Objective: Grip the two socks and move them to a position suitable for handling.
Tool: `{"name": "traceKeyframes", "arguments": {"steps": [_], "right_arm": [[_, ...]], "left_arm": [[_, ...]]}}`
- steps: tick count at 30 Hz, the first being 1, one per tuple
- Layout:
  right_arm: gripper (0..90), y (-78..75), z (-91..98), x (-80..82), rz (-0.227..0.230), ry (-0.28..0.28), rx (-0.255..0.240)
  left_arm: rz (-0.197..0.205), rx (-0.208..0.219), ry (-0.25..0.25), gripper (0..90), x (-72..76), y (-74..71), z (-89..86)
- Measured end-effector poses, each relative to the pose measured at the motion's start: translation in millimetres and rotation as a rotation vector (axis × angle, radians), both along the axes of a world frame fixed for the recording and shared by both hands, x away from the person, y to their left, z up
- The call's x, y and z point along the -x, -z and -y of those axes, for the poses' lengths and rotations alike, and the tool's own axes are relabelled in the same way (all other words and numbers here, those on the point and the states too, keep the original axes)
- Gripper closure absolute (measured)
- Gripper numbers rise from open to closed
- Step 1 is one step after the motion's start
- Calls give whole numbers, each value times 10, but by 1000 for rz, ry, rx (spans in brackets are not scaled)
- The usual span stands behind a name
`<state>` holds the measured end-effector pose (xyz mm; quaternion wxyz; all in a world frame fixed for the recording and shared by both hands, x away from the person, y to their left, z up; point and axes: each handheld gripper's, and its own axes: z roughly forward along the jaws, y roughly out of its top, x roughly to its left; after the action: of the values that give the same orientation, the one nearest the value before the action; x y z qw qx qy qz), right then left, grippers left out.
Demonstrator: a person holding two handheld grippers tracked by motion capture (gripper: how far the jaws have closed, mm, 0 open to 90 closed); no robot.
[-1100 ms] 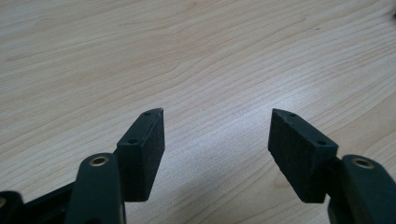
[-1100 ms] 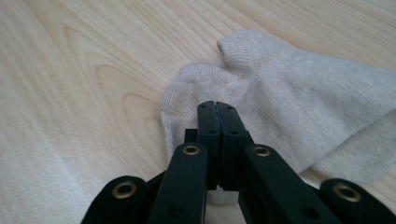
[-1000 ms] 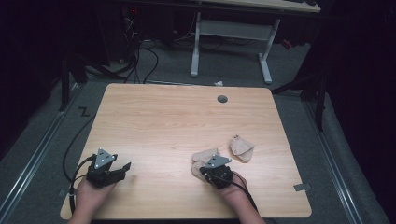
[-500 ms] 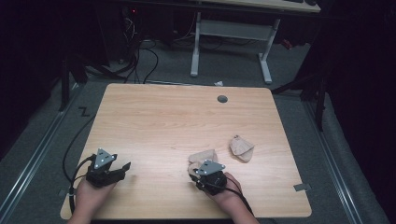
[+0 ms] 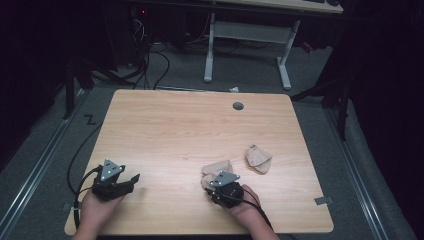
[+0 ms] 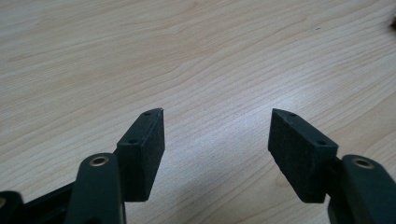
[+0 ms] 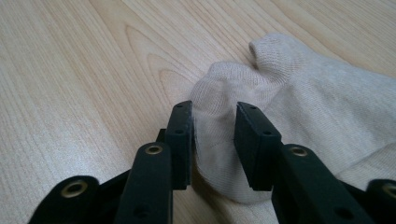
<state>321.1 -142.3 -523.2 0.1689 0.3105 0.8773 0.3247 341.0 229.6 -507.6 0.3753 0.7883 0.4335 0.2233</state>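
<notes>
Over at the left of the high view, the left gripper (image 5: 131, 179) rests low on the wooden table (image 5: 190, 125) near its front left corner, held by the person's left hand (image 5: 95, 212), with its black cable looping off the table's edge. Its own view shows the two black jaws spread wide apart with nothing but bare wood grain between them.

Further right, near the front middle of the table, the right gripper (image 5: 212, 176) sits in the person's right hand (image 5: 245, 207), its grey three-cornered plate facing up. Just ahead of it lies a beige sock (image 5: 216, 169), partly covered by the gripper in the high view. In the right gripper view the jaws stand about half open and have just been opening; a bunched fold of that sock (image 7: 280, 107) rises between them. The left pad (image 7: 182, 140) lies against the fabric, while the right pad looks to stand just clear of it, so the cloth sits between the jaws rather than being pinched. The rest of the sock spreads flat on the wood to the right of the jaws.

Right of that again, near but apart from the first, a second beige sock (image 5: 258, 158) lies crumpled on the table.
</notes>
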Motion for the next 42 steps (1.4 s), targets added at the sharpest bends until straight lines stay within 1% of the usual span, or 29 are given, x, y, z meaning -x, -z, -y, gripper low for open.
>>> {"name": "traceKeyframes", "arguments": {"steps": [7,12,15,19,20,21,22,23,25,26,27,29,30,32,34,36,37,38,39,40,42], "right_arm": [[763,0,-6,1,6,3,6],[834,-5,-30,5,14,4,28],[847,-6,-28,-6,20,2,30],[855,-19,-36,-1,15,1,43],[857,-22,-36,-5,20,1,38],[858,-34,-35,-3,15,1,34],[858,-56,-30,-7,19,-8,27],[859,-70,-27,-5,20,-9,18],[859,-105,-19,-24,28,-10,3],[859,-141,-12,-41,31,-1,-18],[859,-165,-10,-51,30,0,-25],[859,-230,-6,-98,33,-4,-22],[859,-265,-3,-131,26,-2,-25],[858,-350,5,-198,24,1,-62],[859,-420,16,-238,32,8,-73],[858,-435,69,-237,47,26,-129],[858,-429,87,-228,56,30,-145],[857,-428,95,-212,57,28,-151],[857,-439,89,-182,75,20,-133],[858,-459,90,-142,99,14,-128],[858,-491,96,-95,120,12,-141]], "left_arm": [[-3,3,6,367,2,3,3],[-2,6,7,367,1,4,2],[-3,5,9,366,3,3,3],[-2,5,8,365,4,4,6],[-1,5,8,365,4,5,6],[-3,3,9,365,3,9,2],[-4,5,7,365,2,14,4],[-11,5,9,365,-2,20,3],[-3,8,11,365,-7,30,19],[1,6,15,367,-6,25,23],[6,3,18,367,-6,19,27],[20,2,23,366,5,2,28],[22,5,26,366,7,1,26],[21,10,25,366,10,-3,15],[21,17,22,366,14,-6,2],[22,20,21,366,24,-8,-8],[21,21,21,366,26,-8,-10],[20,22,22,366,25,-7,-9],[18,22,23,366,24,-4,-4],[18,19,25,366,22,-1,0],[17,13,30,366,21,0,15]]}}
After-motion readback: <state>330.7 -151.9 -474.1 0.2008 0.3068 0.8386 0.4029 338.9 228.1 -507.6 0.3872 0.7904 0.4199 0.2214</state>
